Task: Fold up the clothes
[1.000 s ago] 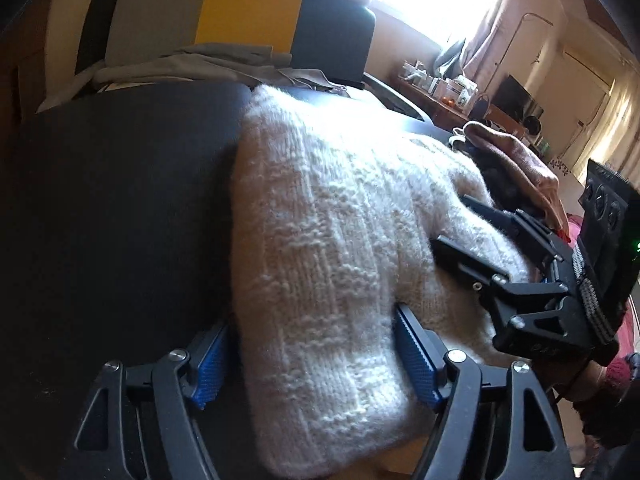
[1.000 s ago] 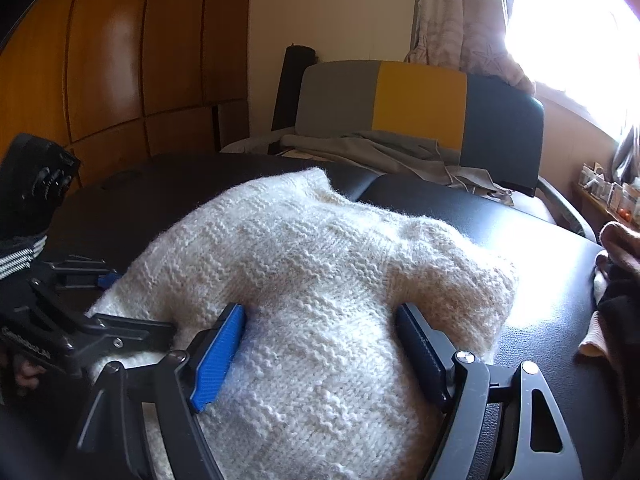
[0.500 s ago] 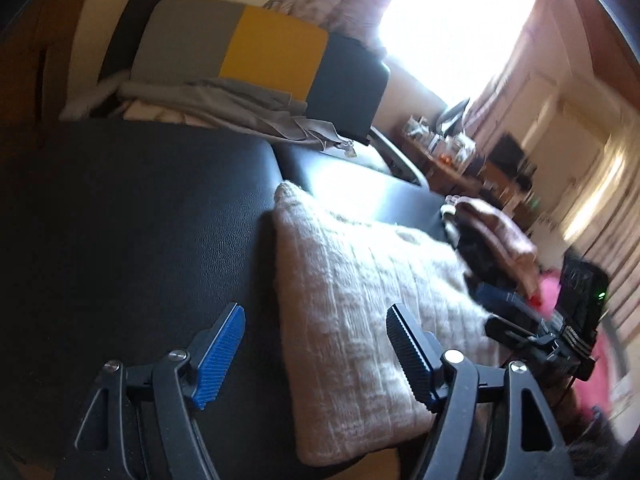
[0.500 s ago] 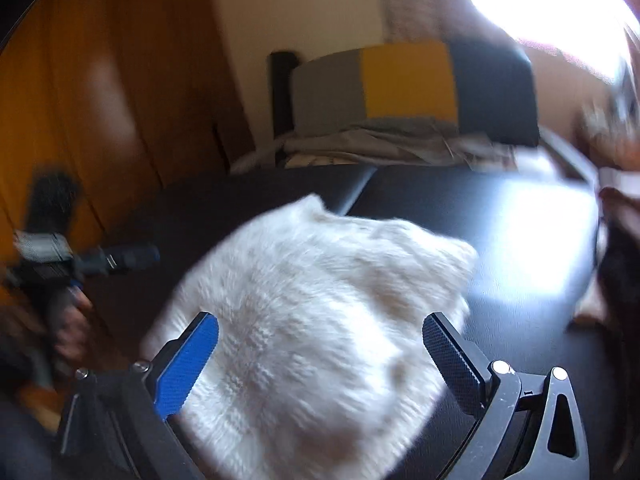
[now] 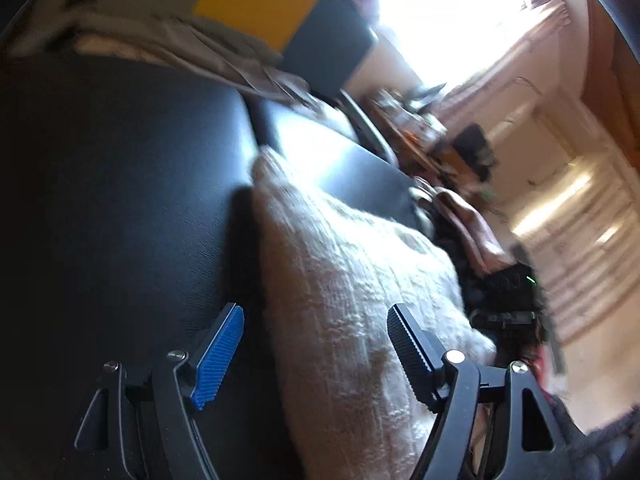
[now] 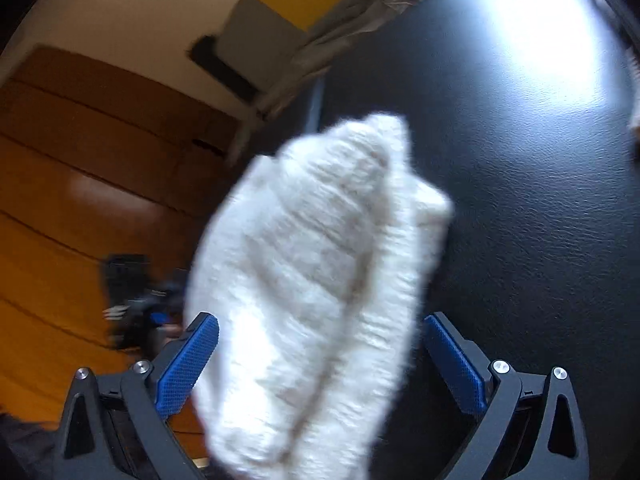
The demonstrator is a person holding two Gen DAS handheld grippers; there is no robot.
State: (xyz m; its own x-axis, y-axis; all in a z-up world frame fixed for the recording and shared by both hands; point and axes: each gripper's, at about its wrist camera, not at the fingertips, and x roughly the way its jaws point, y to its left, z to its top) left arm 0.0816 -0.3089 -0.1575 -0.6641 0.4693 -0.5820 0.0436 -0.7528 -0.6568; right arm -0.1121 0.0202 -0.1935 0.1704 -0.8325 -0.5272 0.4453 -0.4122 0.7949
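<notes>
Here the white knit sweater (image 5: pixel 360 300) is laid as a compact bundle on the black table (image 5: pixel 120 200); left gripper (image 5: pixel 316 344) and right gripper (image 6: pixel 320 356) are spread, nothing gripped, likely for squaring the bundle.

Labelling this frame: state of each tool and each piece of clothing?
Left tool: open, holding nothing, sweater under and between its fingers.
Right tool: open, straddling the sweater, fingers not clamped.
Sweater: folded into a compact bundle, lying on the black couch.
Grey garment: unfolded, draped at the couch's far end.
Pink and dark clothes: unfolded heap beyond the sweater.
</notes>
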